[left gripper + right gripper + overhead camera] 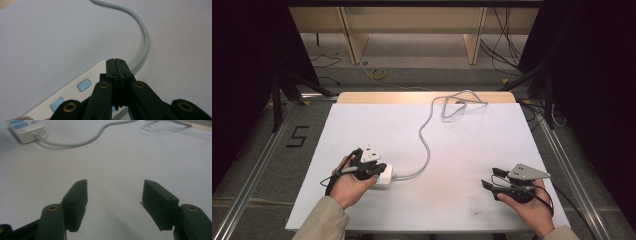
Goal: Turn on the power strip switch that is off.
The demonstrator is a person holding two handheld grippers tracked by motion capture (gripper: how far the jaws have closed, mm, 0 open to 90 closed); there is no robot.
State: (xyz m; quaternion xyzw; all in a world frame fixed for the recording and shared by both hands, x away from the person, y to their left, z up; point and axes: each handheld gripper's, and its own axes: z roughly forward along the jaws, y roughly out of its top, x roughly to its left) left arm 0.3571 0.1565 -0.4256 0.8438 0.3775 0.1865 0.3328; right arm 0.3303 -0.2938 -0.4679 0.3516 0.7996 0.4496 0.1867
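Left gripper poised over the power strip's switches, right gripper idle.

The power strip (384, 176) lies at the table's (462, 150) near left, white with pale blue rocker switches (84, 85) and a small red light beside one; its grey cord (428, 145) snakes away to the far edge. The left gripper (117, 65) sits right over the strip, jaws pressed together with nothing between them, tip above the strip's cord end. Whether it touches a switch I cannot tell. The pressing looks under way rather than finished; which switches are already set is unclear. The right gripper (489, 179) hovers well apart at the near right, jaws spread and empty.
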